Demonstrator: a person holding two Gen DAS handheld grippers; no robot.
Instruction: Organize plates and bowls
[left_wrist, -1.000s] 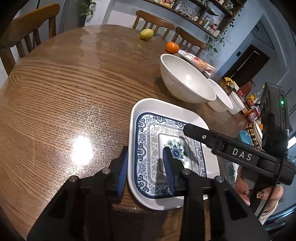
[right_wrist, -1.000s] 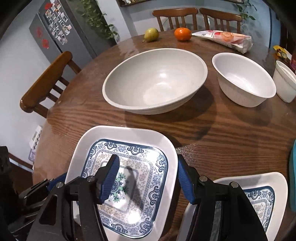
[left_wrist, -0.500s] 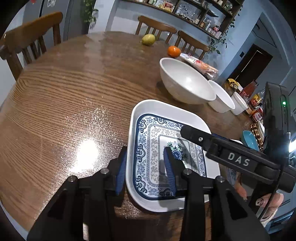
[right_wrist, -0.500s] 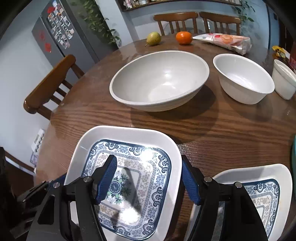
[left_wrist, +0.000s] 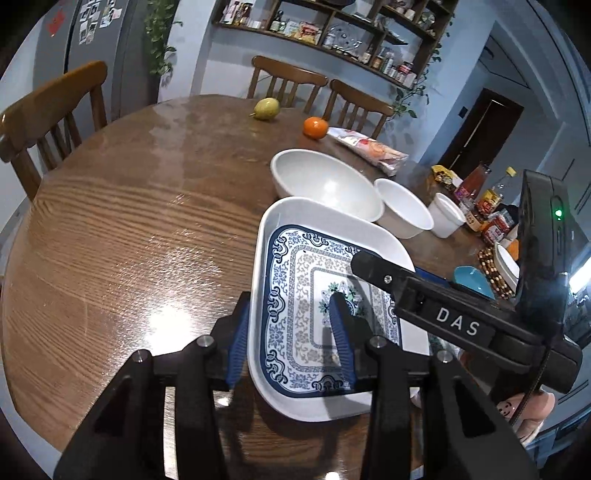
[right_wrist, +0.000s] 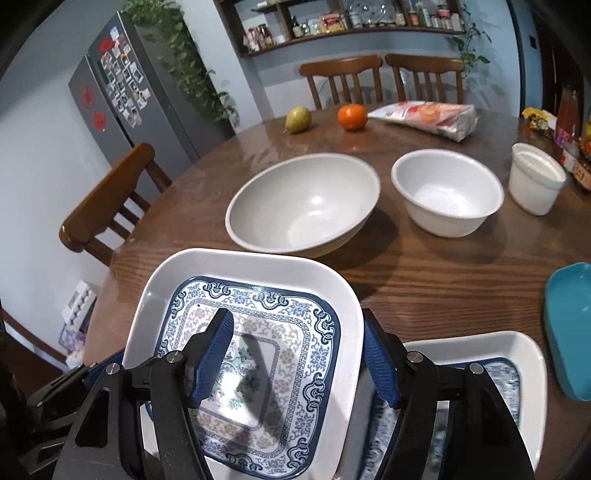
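the left hand-held gripper (left_wrist: 291, 338) is closed on the left rim of the patterned plate (left_wrist: 314, 295), and its jaws have just been opening a little. the right hand-held gripper (right_wrist: 297, 360) grips the opposite rim. the plate is held above the worktop (left_wrist: 129, 221), low in the frame. a second patterned plate (right_wrist: 517, 369) lies just right of it. three white bowls (right_wrist: 306, 206) are counted beyond.

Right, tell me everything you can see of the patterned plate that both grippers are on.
The patterned plate is a rounded square dish with a plain white raised rim and a blue border around pale floral panels; it looks like glazed ceramic. It is empty and tilted. The left gripper straddles one edge, the right gripper the opposite edge, one finger over the face and one outside the rim. A second similar plate lies beside it on the wooden table.
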